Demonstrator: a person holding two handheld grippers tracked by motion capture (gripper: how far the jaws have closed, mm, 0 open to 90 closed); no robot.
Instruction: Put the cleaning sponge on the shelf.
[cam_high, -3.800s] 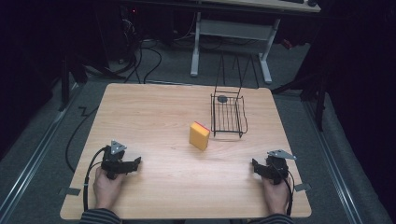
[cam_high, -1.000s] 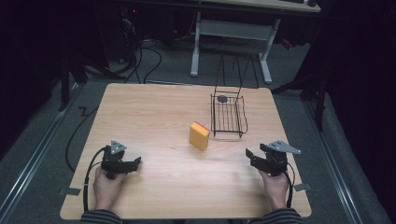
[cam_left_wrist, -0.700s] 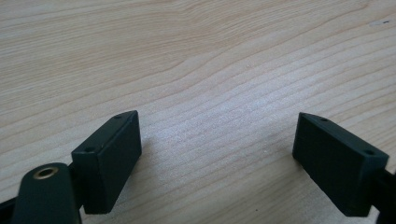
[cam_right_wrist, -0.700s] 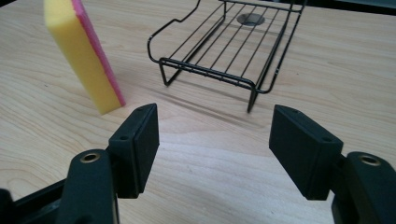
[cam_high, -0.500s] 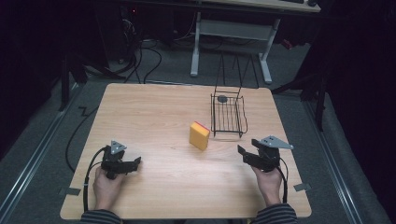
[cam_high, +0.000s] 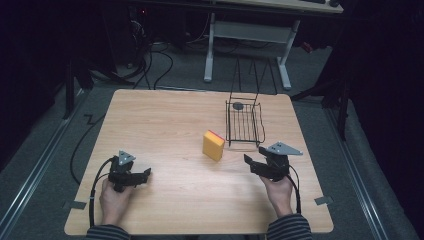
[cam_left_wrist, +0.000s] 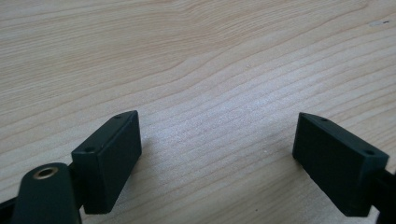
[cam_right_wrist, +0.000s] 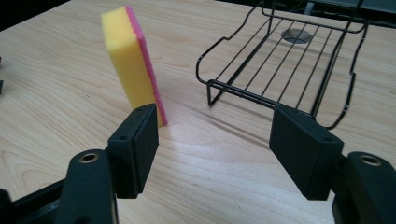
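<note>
A yellow sponge with a pink side (cam_high: 213, 145) stands on edge near the middle of the wooden table (cam_high: 165, 120); in the right gripper view the sponge (cam_right_wrist: 132, 63) rises just beyond the left jaw. Right of the sponge sits a black wire rack (cam_high: 243, 121), the rack (cam_right_wrist: 289, 70) lying ahead of the right jaws. My right gripper (cam_high: 251, 165) is open and holds nothing, a short way right of and nearer than the sponge; its jaws (cam_right_wrist: 215, 140) stand wide apart. My left gripper (cam_high: 145, 175) rests open at the front left, its jaws (cam_left_wrist: 217, 154) over bare wood.
A small dark round thing (cam_high: 238, 105) lies at the rack's far end. Beyond the table stand a white desk frame (cam_high: 250, 35) and cables on the floor (cam_high: 150, 60). Tape marks sit near the table's front corners (cam_high: 74, 204).
My right gripper has moved left and a little away from the front edge, toward the sponge and rack. The left gripper, sponge and rack have stayed put.
</note>
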